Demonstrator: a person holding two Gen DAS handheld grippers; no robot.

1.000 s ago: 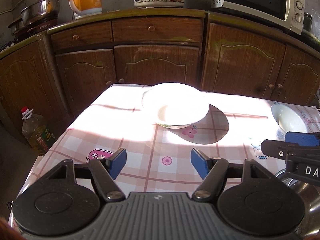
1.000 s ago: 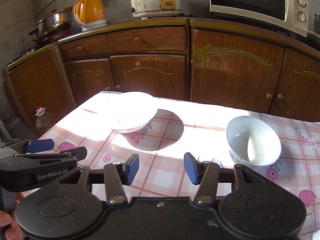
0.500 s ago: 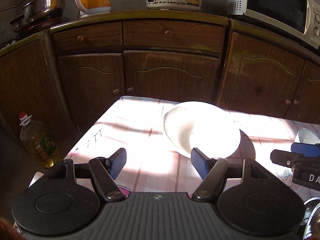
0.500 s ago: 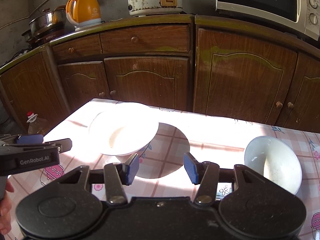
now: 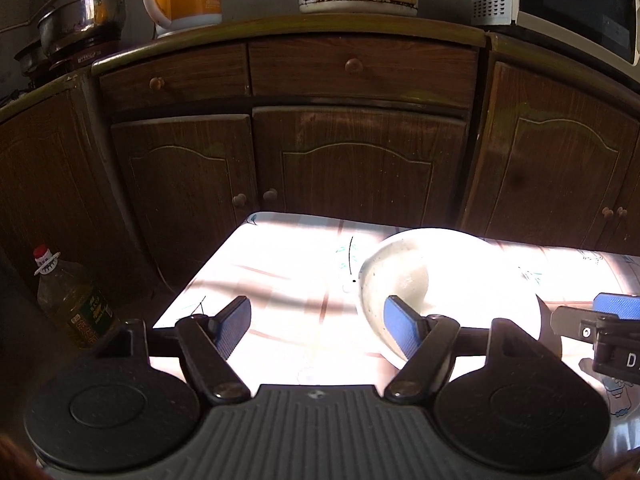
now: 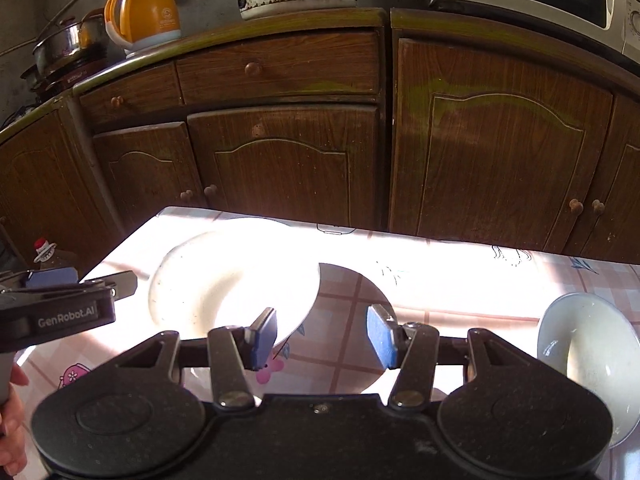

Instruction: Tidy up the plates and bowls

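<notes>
Here, plate (image 6: 224,280) seemingly near table edge (image 6: 120,248)

Table (image 6: 440,280) covered by pink checked cloth, sunlit. Large white bowl (image 6: 224,284) set near its far left corner; small bowl (image 6: 588,352) placed well right of it.

Two wrist views, low over table (image 5: 280,264), facing cabinets (image 6: 280,168), sharing large bowl (image 6: 224,280)

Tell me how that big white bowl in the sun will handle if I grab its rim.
The big white bowl looks like glazed ceramic, so probably rigid, breakable and slippery under the pads. Its wide flared rim over a narrower base suggests it may tip toward the gripped side. It appears empty, so likely moderate weight.
</notes>
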